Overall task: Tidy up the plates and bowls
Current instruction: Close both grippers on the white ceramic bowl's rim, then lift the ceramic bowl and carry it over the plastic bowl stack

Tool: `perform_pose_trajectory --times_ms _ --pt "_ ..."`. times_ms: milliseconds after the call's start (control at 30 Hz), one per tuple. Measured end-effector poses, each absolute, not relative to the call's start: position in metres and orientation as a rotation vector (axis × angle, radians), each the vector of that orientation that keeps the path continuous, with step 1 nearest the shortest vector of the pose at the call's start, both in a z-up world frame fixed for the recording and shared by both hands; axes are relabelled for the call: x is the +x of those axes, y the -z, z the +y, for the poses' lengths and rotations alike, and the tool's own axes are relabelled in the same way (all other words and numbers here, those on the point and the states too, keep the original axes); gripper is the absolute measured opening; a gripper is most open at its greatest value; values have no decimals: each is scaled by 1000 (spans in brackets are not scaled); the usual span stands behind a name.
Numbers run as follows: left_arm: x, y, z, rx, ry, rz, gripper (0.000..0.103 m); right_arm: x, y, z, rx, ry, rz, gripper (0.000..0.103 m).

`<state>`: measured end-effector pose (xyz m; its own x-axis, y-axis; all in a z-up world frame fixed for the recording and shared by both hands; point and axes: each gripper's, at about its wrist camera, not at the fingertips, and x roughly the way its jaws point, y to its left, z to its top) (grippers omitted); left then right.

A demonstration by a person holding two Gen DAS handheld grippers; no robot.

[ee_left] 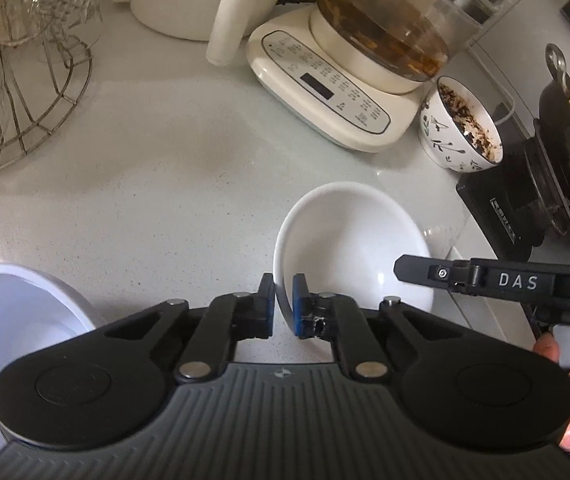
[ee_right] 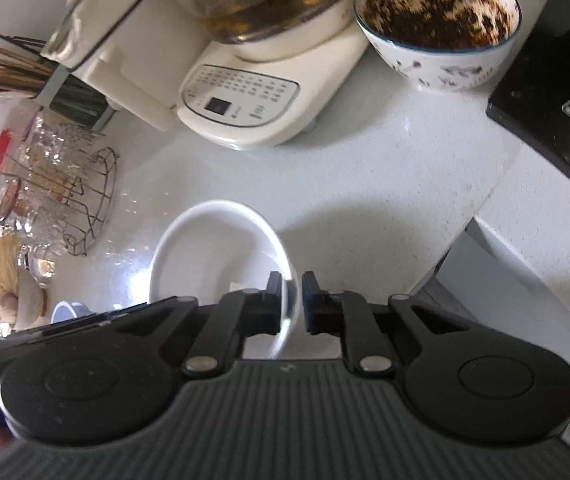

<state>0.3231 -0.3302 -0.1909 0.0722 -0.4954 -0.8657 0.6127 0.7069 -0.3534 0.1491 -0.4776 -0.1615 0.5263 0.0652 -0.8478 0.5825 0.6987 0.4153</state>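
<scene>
Both grippers' jaws pinch, seemingly, opposite rims of one white bowl [ee_left: 349,240] on the counter [ee_left: 165,160].

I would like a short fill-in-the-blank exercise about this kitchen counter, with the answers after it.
1. Both grippers are shut on the rim of the same ___ bowl.
2. The patterned bowl with dark residue stands beside the cream ___.
3. The left gripper has ___ pads.

Answers: white; kettle base; blue
</scene>
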Motion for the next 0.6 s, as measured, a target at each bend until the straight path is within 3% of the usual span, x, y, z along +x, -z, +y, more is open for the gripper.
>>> perform_pose_trajectory --times_ms 600 --pt "306 117 -289 31 848 1168 10 124 101 -440 715 319 900 12"
